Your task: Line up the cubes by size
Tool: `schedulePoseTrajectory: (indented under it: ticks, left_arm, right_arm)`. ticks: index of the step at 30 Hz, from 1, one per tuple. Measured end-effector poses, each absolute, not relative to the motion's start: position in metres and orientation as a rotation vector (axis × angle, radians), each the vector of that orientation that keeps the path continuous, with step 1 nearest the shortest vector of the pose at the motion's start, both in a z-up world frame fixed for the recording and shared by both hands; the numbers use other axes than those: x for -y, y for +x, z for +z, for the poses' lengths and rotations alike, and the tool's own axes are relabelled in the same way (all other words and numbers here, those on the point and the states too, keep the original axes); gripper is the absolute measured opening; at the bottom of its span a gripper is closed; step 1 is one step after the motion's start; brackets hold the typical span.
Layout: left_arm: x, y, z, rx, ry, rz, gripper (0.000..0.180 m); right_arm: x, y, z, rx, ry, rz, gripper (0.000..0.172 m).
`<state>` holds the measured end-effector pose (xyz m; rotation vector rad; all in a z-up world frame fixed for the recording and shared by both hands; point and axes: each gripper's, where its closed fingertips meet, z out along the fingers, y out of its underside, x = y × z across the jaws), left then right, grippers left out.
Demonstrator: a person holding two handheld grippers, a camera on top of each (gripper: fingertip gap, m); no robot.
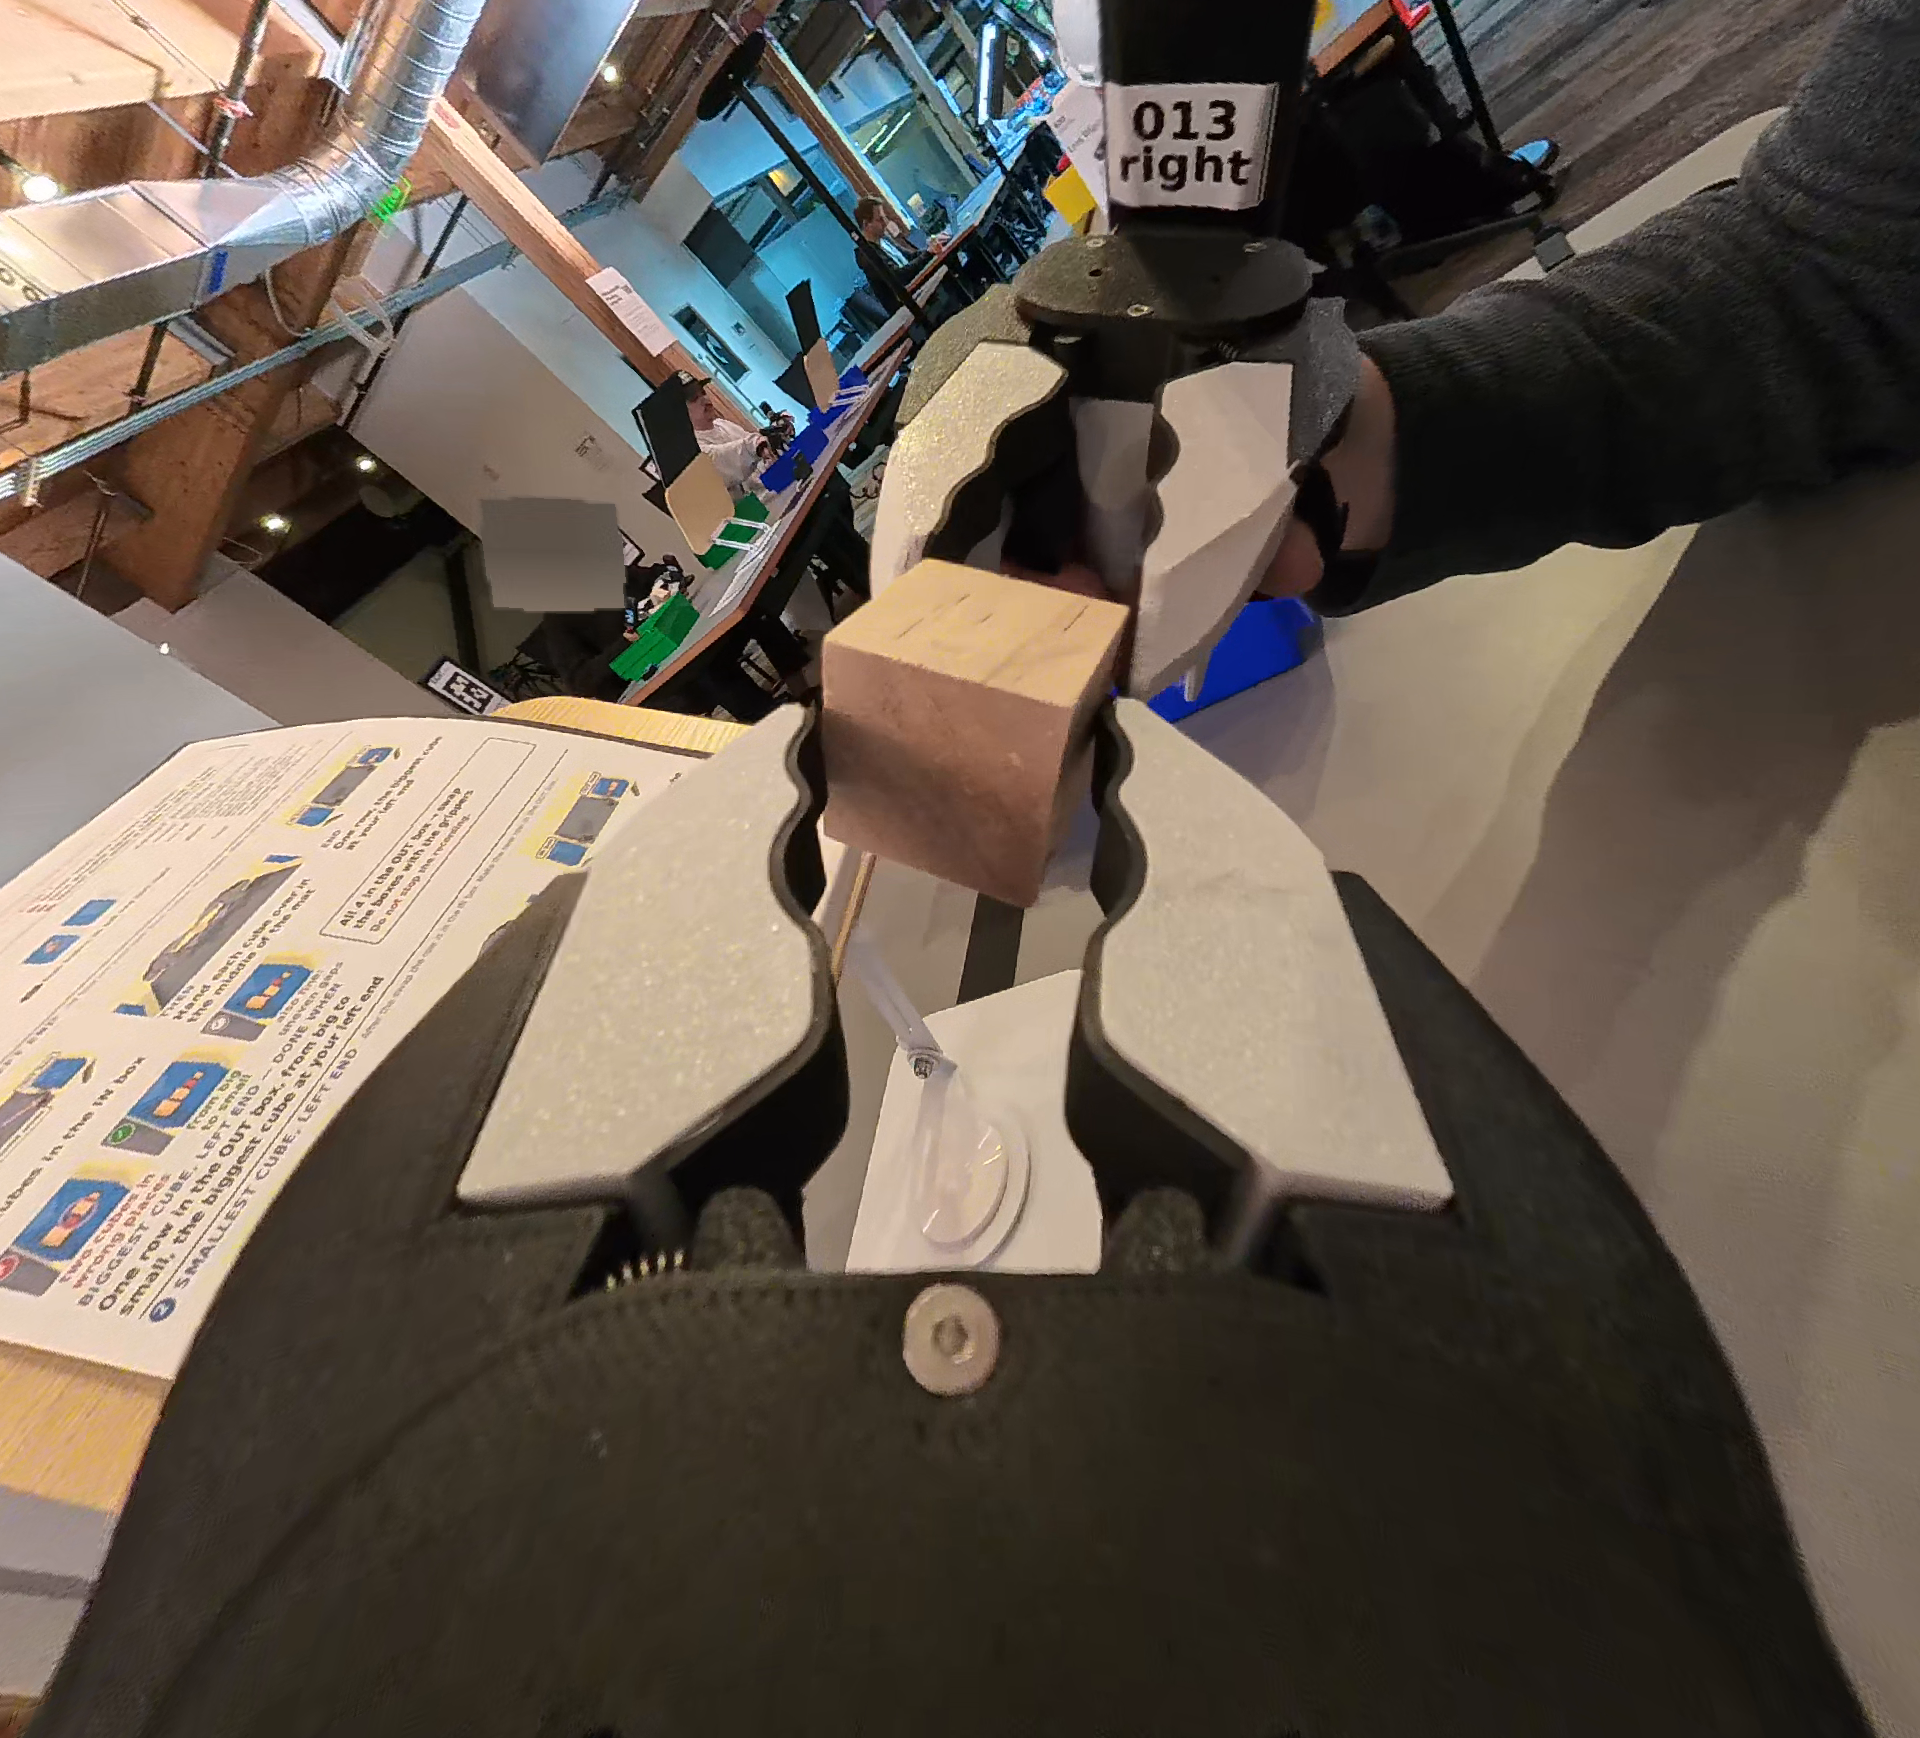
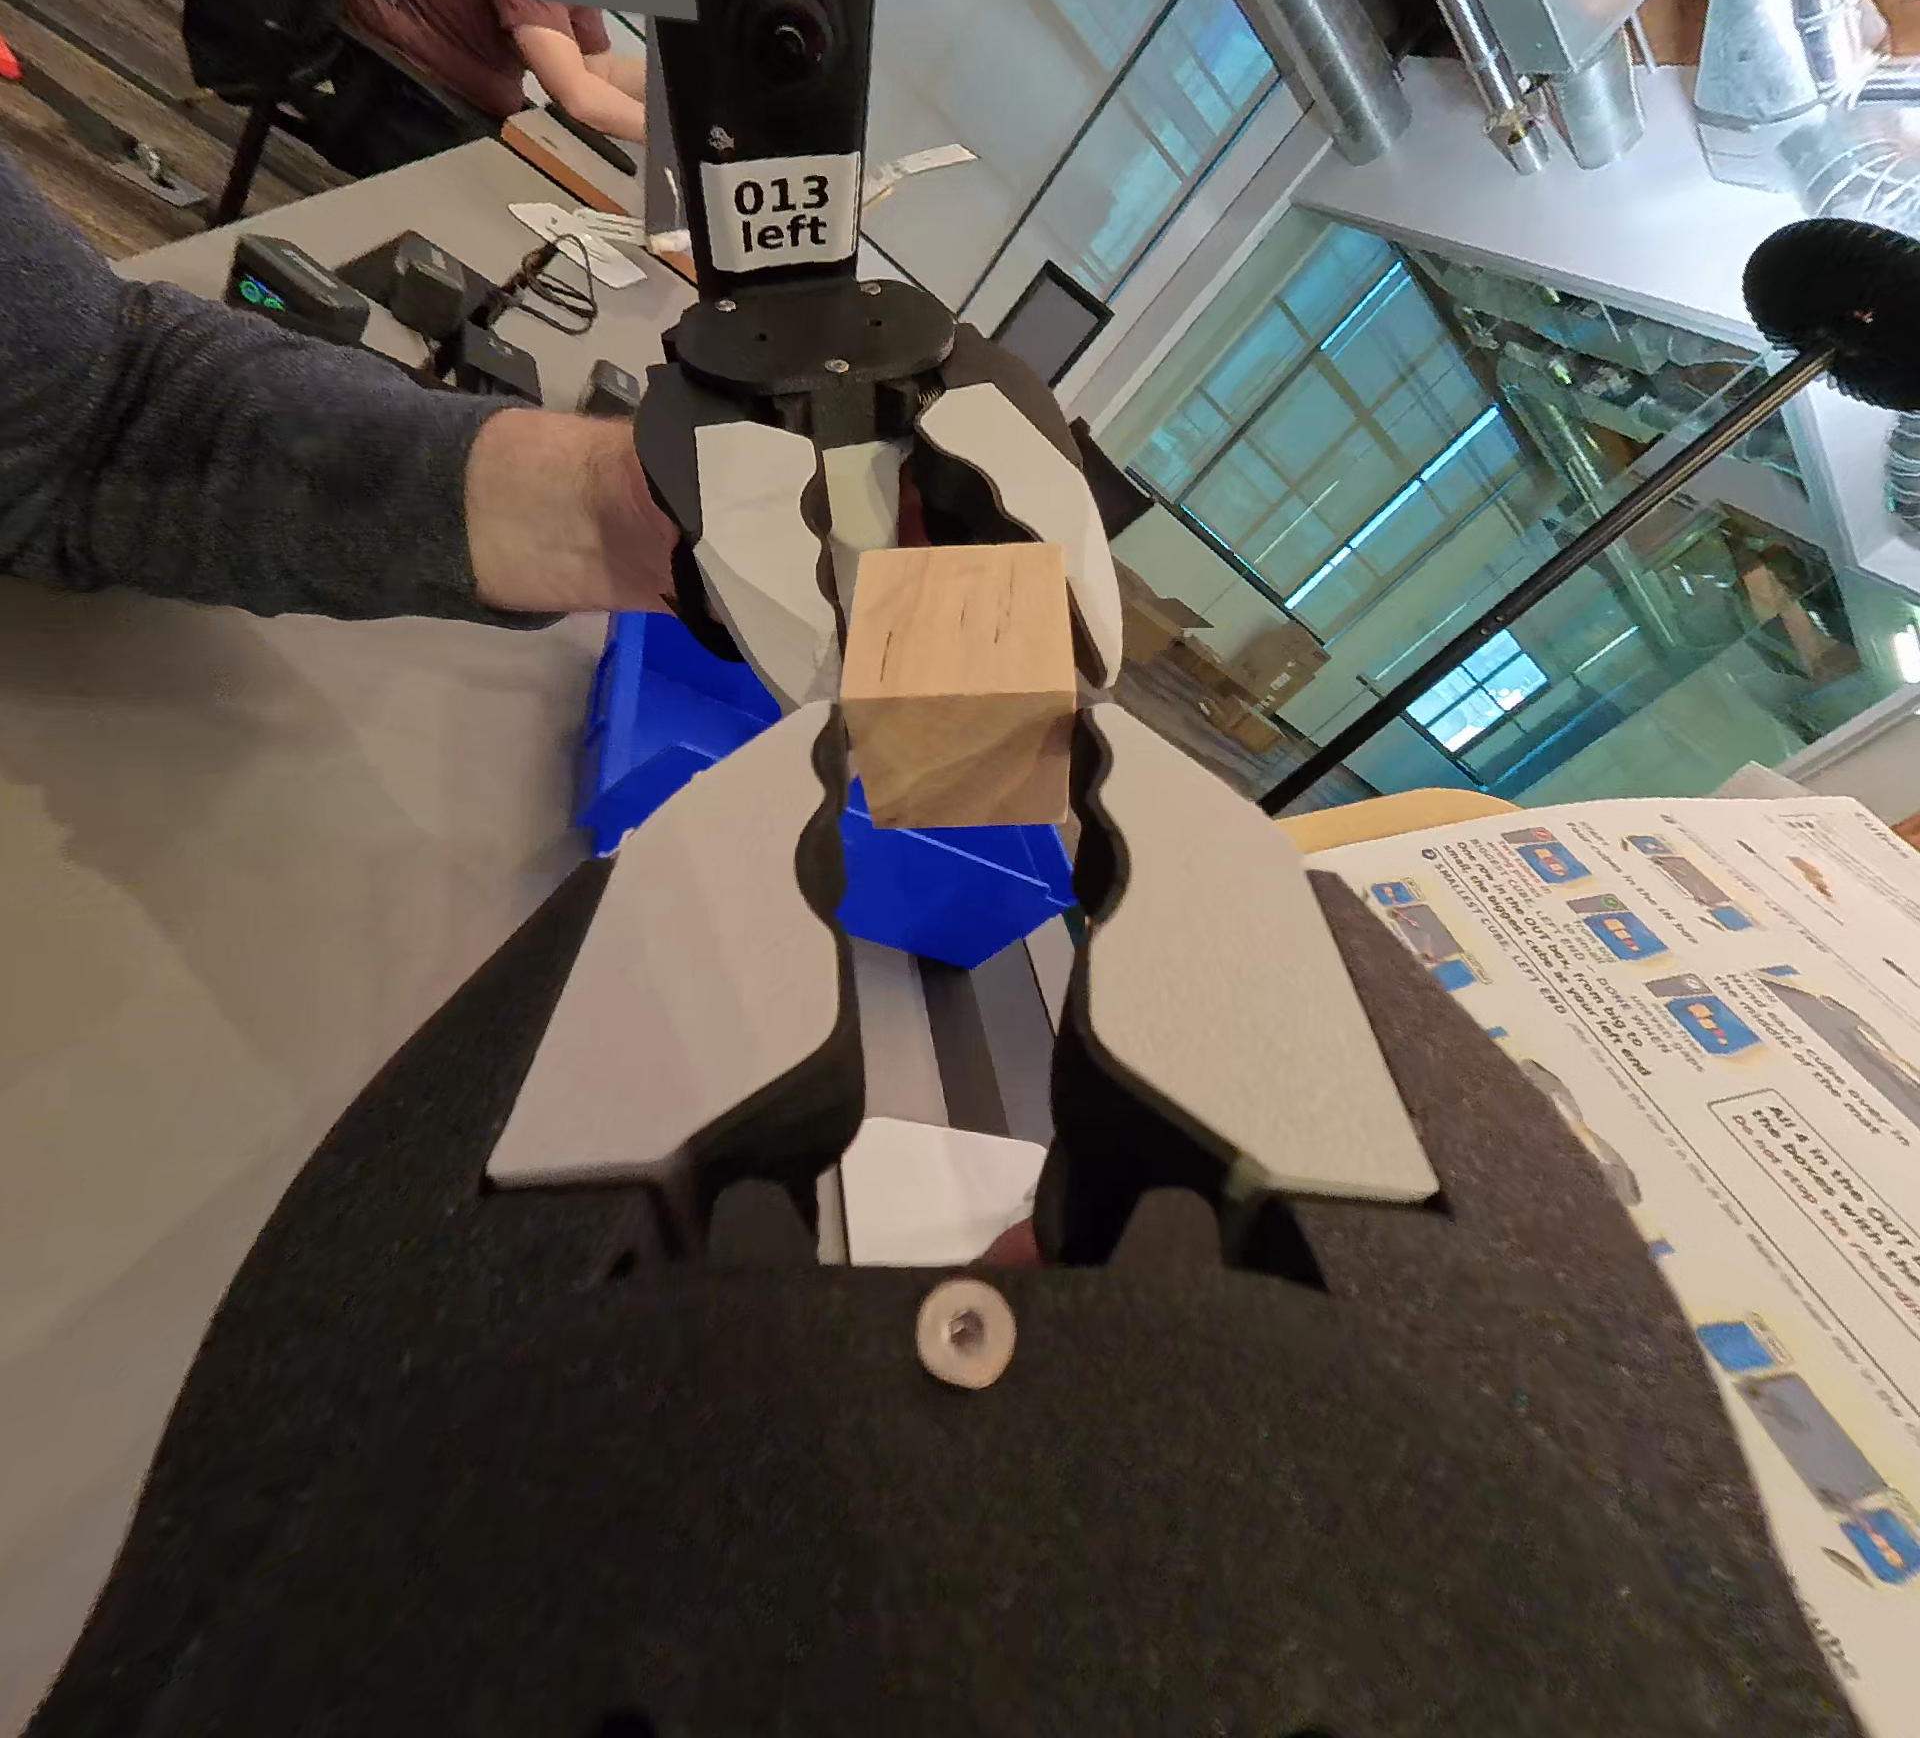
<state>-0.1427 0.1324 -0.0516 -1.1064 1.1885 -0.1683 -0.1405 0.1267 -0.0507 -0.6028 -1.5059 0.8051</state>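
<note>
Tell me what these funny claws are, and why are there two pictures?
No robot here: a person holds a two-finger claw tool in each hand. Each tool carries a camera that looks along its own fingers. One picture comes from the left gripper, the other from the right gripper, so each also sees the other one facing it. Between them, up in the air, is a wooden cube. Both claws seem to pinch it, as if passing it over. Below lie a grey table, a blue bin and a picture sheet.
</note>
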Motion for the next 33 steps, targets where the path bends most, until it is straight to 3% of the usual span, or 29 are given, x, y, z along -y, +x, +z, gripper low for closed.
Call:
schedulePoseTrajectory:
  ticks: [33]
  left_arm:
    - [-0.1264,-0.1383,-0.0575,-1.230,-1.098,-0.231,0.045]
  right_arm:
    - [-0.1205,-0.1339,-0.0517,1.555,-0.542,0.765,0.039]
